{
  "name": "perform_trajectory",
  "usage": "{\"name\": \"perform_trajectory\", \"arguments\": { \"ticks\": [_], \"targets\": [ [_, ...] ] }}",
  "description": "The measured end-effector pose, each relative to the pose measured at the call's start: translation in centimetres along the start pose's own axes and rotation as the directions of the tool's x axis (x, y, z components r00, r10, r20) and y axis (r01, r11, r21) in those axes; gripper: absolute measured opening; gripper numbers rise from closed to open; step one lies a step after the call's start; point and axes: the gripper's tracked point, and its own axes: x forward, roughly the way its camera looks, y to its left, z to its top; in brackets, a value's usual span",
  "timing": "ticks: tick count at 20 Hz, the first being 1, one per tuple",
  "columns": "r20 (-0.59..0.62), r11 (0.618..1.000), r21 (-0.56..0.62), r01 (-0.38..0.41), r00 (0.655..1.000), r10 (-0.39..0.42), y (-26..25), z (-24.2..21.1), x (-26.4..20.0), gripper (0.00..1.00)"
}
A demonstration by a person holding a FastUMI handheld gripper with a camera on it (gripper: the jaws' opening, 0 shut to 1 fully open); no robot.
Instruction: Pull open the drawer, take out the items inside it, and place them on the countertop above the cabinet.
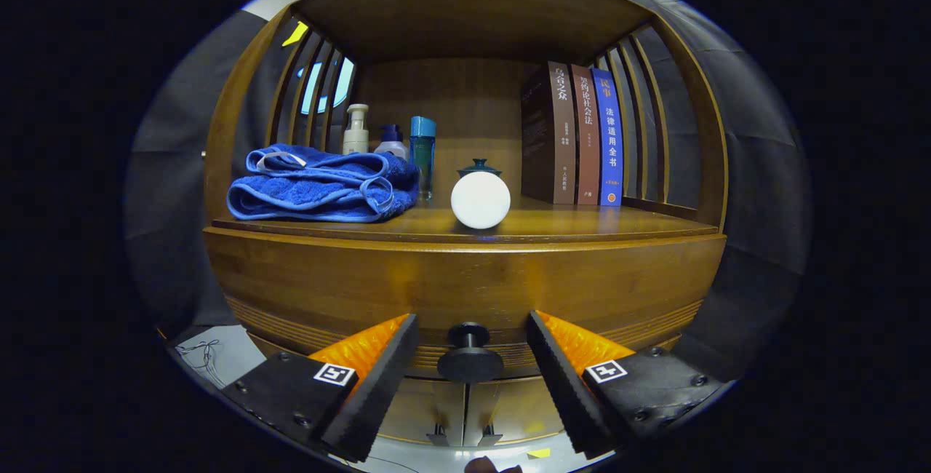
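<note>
A wooden cabinet stands in front of me, its drawer front shut below the countertop. A dark round knob sticks out of the drawer front. My gripper is open, with the knob in the gap between the two fingers and neither finger touching it. The inside of the drawer is hidden.
On the countertop lie a folded blue towel, a pump bottle, a small blue-capped bottle, a teal bottle, a white ball before a dark lidded pot, and three upright books. Slatted sides and a top board enclose the shelf.
</note>
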Motion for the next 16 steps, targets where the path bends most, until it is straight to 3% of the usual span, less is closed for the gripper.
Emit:
{"name": "perform_trajectory", "arguments": {
  "ticks": [6, 16],
  "targets": [
    [0.042, 1.0, -0.015, 0.013, 0.999, -0.013, -0.9, 2.3, -2.3, 0.99],
    [0.111, 1.0, 0.013, -0.026, 0.993, 0.024, -1.0, 10.3, -9.7, 0.98]
  ]
}}
